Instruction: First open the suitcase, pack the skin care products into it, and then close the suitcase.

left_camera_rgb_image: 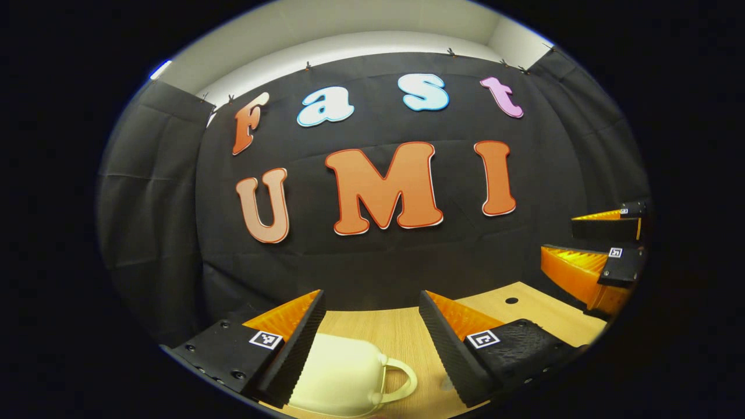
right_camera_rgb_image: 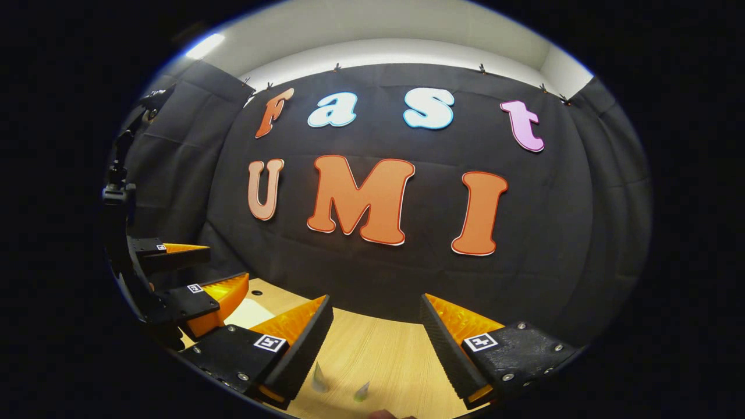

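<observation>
Both grippers, left gripper [left_camera_rgb_image: 372, 343] and right gripper [right_camera_rgb_image: 375, 343], hang spread and empty above the desk [left_camera_rgb_image: 401, 337]; the cream suitcase [left_camera_rgb_image: 337, 372] looks stiff, light, best taken by its handle [left_camera_rgb_image: 401, 378].

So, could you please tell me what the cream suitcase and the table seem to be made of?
The suitcase looks like hard moulded plastic with a smooth satin finish: its shell is rounded, seamless and softly reflective, and its loop handle is slightly translucent. The table looks like light wood or wood-look laminate, matte, with fine straight grain lines; which one, I can't tell.
</observation>
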Available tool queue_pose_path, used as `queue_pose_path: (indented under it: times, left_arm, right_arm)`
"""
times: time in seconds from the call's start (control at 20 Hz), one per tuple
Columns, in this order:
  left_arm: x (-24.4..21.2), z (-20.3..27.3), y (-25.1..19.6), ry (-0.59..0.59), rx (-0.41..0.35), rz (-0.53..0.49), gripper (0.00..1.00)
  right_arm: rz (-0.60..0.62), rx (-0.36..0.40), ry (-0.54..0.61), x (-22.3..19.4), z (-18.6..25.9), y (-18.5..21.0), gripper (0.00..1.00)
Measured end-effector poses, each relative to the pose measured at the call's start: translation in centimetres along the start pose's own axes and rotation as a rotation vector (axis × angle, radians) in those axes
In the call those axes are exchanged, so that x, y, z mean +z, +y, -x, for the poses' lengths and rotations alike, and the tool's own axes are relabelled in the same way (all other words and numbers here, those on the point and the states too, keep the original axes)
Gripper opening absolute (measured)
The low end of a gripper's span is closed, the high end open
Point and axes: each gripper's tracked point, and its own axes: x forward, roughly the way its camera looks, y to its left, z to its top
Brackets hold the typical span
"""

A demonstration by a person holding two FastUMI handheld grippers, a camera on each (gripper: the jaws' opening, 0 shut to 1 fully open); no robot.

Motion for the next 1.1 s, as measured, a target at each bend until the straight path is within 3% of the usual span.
queue_pose_path:
  times: [0.45, 0.75, 1.1]
  left_arm:
    - [-6.3, -1.4, -1.8, 0.107, -0.107, -0.209, 0.98]
    - [-14.7, -2.4, -4.0, 0.287, -0.232, -0.475, 0.97]
    - [-22.4, -1.9, -5.4, 0.413, -0.341, -0.704, 0.96]
  right_arm:
    - [0.036, -0.114, 0.0, 0.1, -0.3, -3.8, 0.95]
    - [0.046, -0.213, 0.023, -1.1, -0.2, -7.8, 0.95]
    - [0.059, -0.251, 0.049, -2.1, -0.3, -9.7, 0.95]
